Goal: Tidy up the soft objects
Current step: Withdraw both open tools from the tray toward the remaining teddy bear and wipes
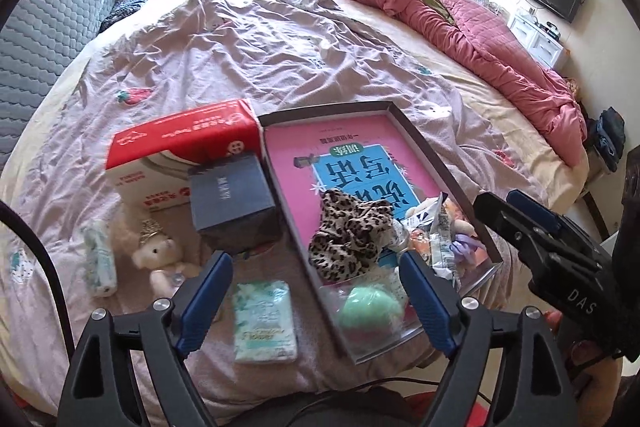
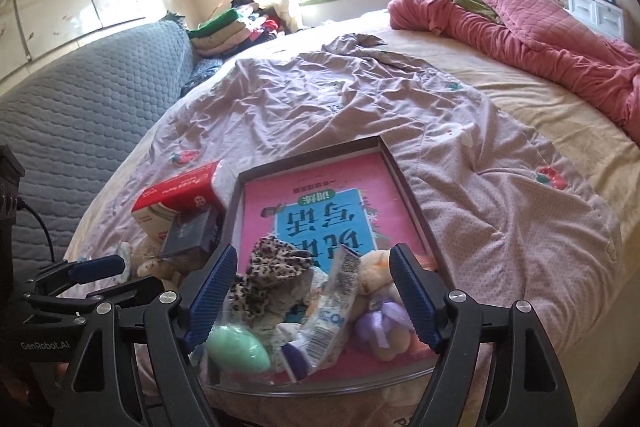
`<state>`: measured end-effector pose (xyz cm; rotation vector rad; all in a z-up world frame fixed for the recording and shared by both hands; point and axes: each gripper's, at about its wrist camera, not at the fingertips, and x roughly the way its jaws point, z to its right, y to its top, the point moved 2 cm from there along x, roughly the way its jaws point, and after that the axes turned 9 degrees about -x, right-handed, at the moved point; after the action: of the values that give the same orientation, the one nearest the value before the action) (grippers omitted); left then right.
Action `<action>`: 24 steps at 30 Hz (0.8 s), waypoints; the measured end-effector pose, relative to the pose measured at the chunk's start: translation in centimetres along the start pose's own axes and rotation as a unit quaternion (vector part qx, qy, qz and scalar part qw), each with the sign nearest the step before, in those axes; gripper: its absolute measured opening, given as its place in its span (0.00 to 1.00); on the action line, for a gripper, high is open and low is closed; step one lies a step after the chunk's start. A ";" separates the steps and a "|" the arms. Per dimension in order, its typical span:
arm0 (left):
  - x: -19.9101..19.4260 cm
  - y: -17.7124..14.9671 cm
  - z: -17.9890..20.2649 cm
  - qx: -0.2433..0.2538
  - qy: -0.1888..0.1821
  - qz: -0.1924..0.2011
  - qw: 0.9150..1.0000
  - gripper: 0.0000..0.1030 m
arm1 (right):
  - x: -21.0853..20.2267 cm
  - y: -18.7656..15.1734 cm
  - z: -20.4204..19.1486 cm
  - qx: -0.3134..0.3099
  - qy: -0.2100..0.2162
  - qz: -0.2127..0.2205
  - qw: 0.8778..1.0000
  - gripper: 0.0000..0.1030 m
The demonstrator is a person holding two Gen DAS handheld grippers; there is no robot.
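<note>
Tray: your shallow dark-rimmed tray (image 1: 432,143) lies on the bed at centre, a pink book cover showing as its floor; the soft things are heaped in its near end.
Leopard scrunchie: the leopard-print fabric piece (image 1: 348,235) sits in the tray, near-left of centre, touching the heap beside it.
Green ball: a pale green round item (image 1: 370,311) in clear wrap rests at the tray's near-left corner.
Snack packet: a crinkled packet (image 2: 332,303) stands tilted among the heap.
Purple-bow plush: a small plush with a lilac bow (image 2: 380,315) lies at the tray's near-right.
Left gripper: your left gripper (image 1: 316,299) hangs over the tray's near-left edge, jaws spread wide, nothing between the pads.
Right gripper: your right gripper (image 2: 312,299) hangs above the heap, jaws likewise apart and gripping nothing.
Outside the tray, left: a tissue pack (image 1: 266,319), a white bear plush (image 1: 160,259) and a rolled pack (image 1: 100,259) lie on the sheet.
Boxes: a dark blue box (image 1: 232,199) stands against a red-and-white carton (image 1: 180,151), just left of the tray.
Bedding: a wrinkled mauve sheet (image 1: 240,59) covers the bed; a pink quilt (image 1: 500,39) is bunched far right.
</note>
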<state>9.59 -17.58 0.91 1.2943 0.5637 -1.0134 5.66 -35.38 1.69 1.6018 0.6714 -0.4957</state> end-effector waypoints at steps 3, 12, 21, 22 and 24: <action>-0.7 -0.4 -0.8 -0.001 0.003 0.005 1.000 0.83 | -0.4 0.3 -0.8 -0.004 0.004 0.004 1.000 0.78; -3.1 -0.5 -3.8 -0.028 0.012 0.029 0.999 0.84 | -1.6 1.4 -4.2 -0.037 0.013 0.013 0.999 0.80; -5.1 -0.6 -6.7 -0.047 0.012 0.036 0.998 0.84 | -2.4 2.2 -8.4 -0.077 0.026 0.013 0.997 0.80; -5.4 -0.7 -7.0 -0.047 0.015 0.038 0.998 0.84 | -2.5 2.2 -8.8 -0.083 0.027 0.014 0.996 0.80; -5.9 -0.8 -7.6 -0.050 0.020 0.043 0.998 0.84 | -2.4 2.3 -9.4 -0.089 0.029 0.013 0.996 0.80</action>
<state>7.51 -8.53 3.62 1.2427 0.5780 -0.8800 4.85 -26.55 6.34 1.4600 0.7167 -0.3619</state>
